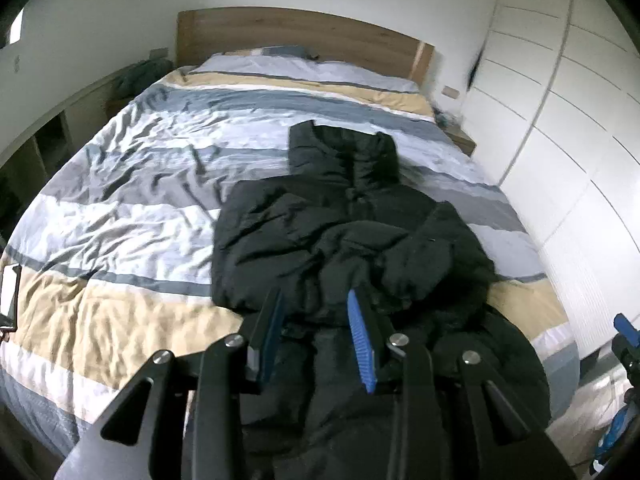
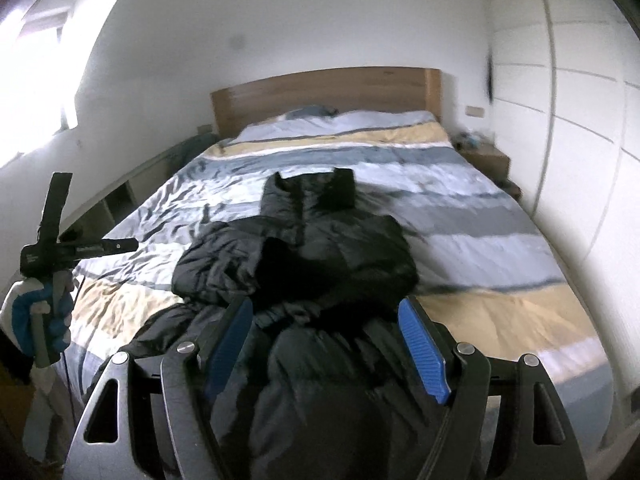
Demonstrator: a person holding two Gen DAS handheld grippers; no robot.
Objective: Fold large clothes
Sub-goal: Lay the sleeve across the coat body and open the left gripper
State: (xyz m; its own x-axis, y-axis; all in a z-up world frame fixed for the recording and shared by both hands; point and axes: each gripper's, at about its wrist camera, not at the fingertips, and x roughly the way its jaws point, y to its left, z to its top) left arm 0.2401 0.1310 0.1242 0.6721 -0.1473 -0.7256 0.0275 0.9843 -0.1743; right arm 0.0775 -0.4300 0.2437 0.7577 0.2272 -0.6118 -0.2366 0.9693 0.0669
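Note:
A large black puffer jacket [image 1: 344,224] lies on the striped bed, collar toward the headboard, with both sleeves laid over its front. It also shows in the right wrist view [image 2: 320,248]. My left gripper [image 1: 316,300] is open above the jacket's lower part, its blue-padded fingers apart with nothing between them. My right gripper [image 2: 326,308] is open wide above the jacket's hem, holding nothing. The left gripper's body [image 2: 52,236] and the gloved hand holding it show at the left of the right wrist view.
The bed [image 1: 120,208] has a rumpled striped duvet in grey, white and tan, with a wooden headboard [image 1: 304,36]. White wardrobe doors [image 1: 560,120] run along the right. A low shelf [image 1: 48,136] stands on the left. A nightstand [image 2: 486,160] sits by the headboard.

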